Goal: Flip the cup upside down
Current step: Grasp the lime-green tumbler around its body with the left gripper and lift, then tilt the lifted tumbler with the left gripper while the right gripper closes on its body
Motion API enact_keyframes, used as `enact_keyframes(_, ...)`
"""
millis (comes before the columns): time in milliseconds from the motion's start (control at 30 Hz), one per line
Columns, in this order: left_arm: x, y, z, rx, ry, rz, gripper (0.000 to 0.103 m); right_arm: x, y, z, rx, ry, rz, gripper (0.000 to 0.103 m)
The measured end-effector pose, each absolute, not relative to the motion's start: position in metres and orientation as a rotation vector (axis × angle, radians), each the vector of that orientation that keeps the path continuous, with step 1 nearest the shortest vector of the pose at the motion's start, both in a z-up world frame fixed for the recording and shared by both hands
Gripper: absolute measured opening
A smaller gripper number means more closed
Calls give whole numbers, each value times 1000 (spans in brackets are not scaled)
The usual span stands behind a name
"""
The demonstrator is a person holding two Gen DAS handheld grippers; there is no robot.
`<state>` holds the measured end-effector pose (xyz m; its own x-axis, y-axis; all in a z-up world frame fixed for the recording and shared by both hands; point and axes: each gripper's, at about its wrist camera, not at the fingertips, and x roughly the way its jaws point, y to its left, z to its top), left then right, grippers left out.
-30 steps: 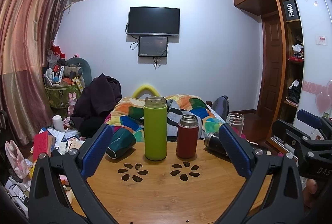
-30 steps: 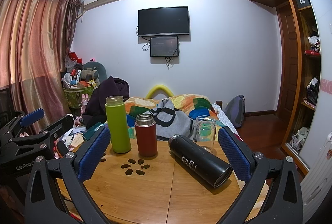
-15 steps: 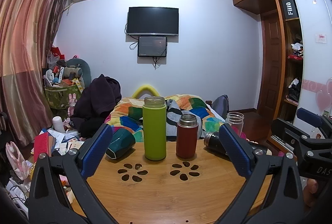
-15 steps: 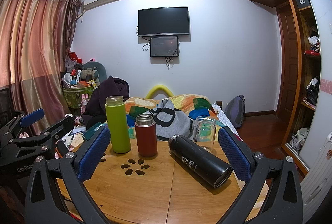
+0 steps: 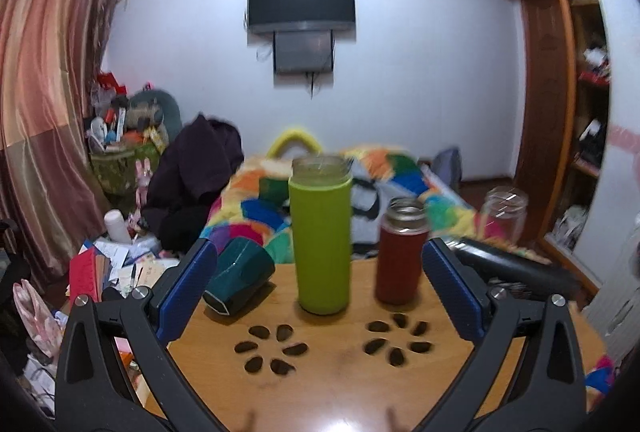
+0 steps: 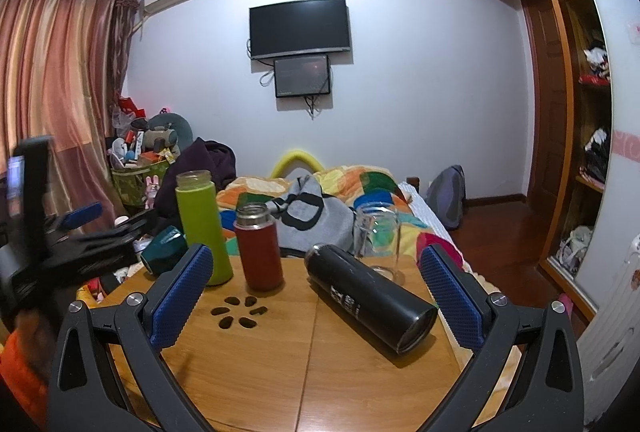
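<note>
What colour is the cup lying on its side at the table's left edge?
Dark teal cup, clearest in the left wrist view.

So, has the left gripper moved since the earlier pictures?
Yes. The left gripper has moved forward toward the table: in its own view the green bottle and red flask look larger and the picture is motion-blurred. Its fingers are open.

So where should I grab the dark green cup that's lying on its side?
Grip the green cup across its faceted wall near mid-body, probably with the left gripper, coming from the table's near side. It lies tipped, mouth toward the camera, leaving the sides exposed.
</note>
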<state>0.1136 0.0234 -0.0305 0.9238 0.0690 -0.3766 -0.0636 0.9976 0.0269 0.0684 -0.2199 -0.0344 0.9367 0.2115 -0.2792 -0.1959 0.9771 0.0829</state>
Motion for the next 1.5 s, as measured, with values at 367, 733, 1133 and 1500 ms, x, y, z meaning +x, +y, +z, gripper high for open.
enact_keyframes(367,227,42,-63,-59,535,39,103,92,-242,-59,89,370,180,103)
enact_keyframes(733,240,32,-66,-13,560,16,63,103,-244,-70,96,415,176,103)
enact_keyframes(1133,178,17,-51,61,630,-131,63,95,-235,-70,68,395,191,103)
enact_keyframes(1500,104,-25,-38,136,651,-351,63,79,-222,-85,12,390,295,103)
